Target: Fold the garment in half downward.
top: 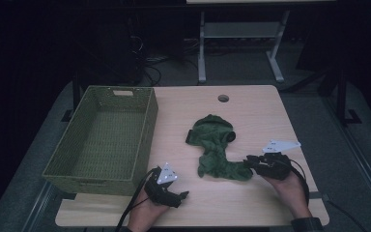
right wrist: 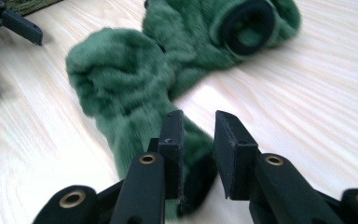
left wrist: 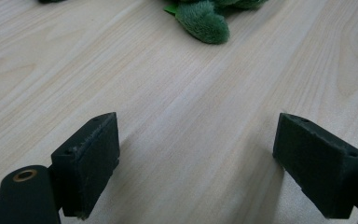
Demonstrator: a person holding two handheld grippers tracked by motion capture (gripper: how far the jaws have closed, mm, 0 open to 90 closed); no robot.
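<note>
Right tongs [right wrist: 198,154], narrowly parted at green fleece garment's [top: 216,145] lower-right end, grasp nothing; left tongs [left wrist: 198,163] released. Bite deeper before lifting.

left gripper [top: 182,196]: low by the near edge, jaws wide apart | right gripper [top: 249,161]: pointing left, jaws a narrow gap apart, seemingly gripping nothing | hands enter from below

My tongs [right wrist: 198,154] are black, with brass-coloured rivets. The fuzzy cloth [top: 216,147] is dark green with a black ring; the woven basket [top: 101,137] olive green; the table [top: 261,121] pale wood-grain.
</note>
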